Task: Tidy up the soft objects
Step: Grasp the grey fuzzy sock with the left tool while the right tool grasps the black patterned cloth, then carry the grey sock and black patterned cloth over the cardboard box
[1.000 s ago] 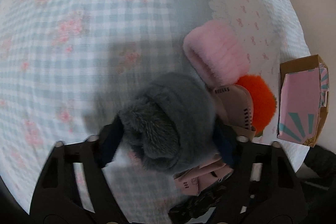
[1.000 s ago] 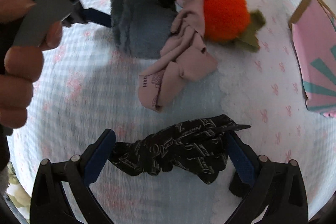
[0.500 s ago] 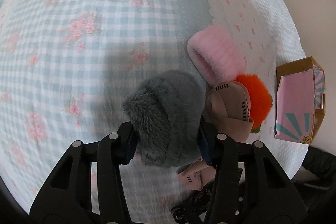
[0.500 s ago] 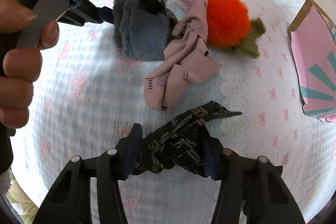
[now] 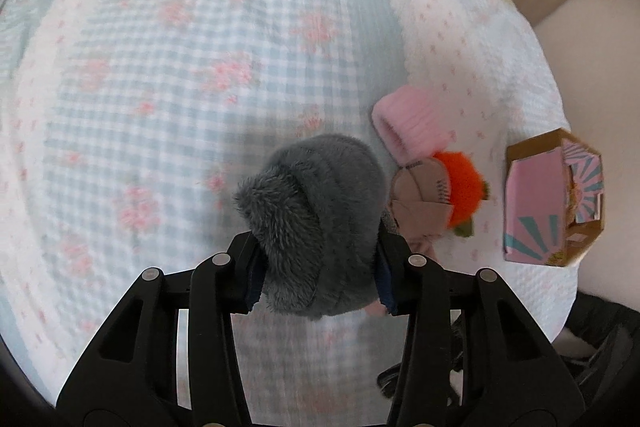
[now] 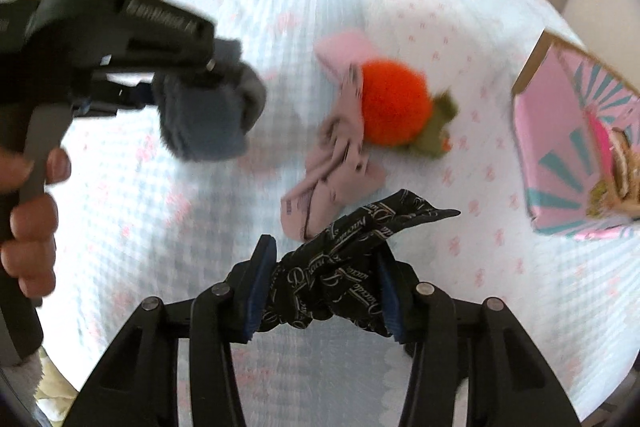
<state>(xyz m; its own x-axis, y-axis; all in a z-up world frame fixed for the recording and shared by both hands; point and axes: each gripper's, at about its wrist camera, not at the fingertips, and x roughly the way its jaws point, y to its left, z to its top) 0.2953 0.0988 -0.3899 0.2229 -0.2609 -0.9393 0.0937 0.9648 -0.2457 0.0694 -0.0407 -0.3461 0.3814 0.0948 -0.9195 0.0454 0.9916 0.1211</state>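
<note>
On the bed: a blue-check quilt (image 5: 168, 115) with pink flowers covers the surface; its white border with small pink bows runs along the right side.
Left gripper (image 5: 318, 259): clamped on a grey furry item (image 5: 316, 219), one pad pressing each side; the item bulges forward past the fingertips and appears lifted off the quilt. The right wrist view shows a hand (image 6: 28, 211) squeezing this gripper's trigger.
Right gripper (image 6: 326, 287): closed on a black printed cloth (image 6: 344, 267), bunched between the pads, with one pointed end sticking out to the right.
Pink fuzzy item (image 5: 408, 125): lies on the quilt near the border seam, just beyond the orange toy.
Orange toy (image 6: 394, 105): round plush with green leaves, resting on the white border, touching the beige cloth.
Beige cloth (image 6: 332, 179): crumpled, lying between the orange toy and the black cloth; whether it touches the black cloth cannot be told.
Box (image 5: 552, 195): pink and teal cardboard, at the right edge of the bed, apart from the soft items.
Image quality: motion blur in both views.
</note>
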